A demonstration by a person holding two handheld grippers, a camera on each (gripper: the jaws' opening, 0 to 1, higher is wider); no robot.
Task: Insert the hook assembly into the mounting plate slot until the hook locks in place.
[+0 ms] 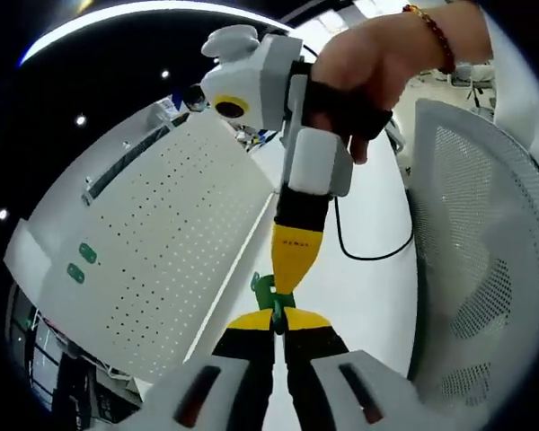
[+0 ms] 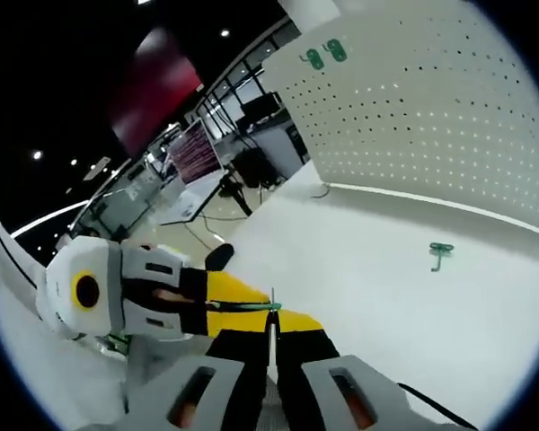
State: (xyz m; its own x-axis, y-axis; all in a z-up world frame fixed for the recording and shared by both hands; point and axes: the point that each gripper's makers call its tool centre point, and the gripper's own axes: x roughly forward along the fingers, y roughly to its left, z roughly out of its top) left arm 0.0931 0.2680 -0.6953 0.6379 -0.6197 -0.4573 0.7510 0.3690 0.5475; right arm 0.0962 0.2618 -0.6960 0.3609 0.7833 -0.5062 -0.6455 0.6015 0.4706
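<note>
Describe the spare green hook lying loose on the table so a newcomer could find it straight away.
In the right gripper view, start at the big white perforated board standing at the back of the white table. Just in front of its lower edge, a small green hook lies alone on the bare tabletop. Unlike the green piece pinched between the two claws, nothing grips it.

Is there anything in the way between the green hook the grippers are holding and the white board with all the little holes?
Nothing visible. Both the left gripper and the right gripper pinch the green hook, and only bare white table lies between it and the pegboard. A second green hook lies off to one side.
</note>
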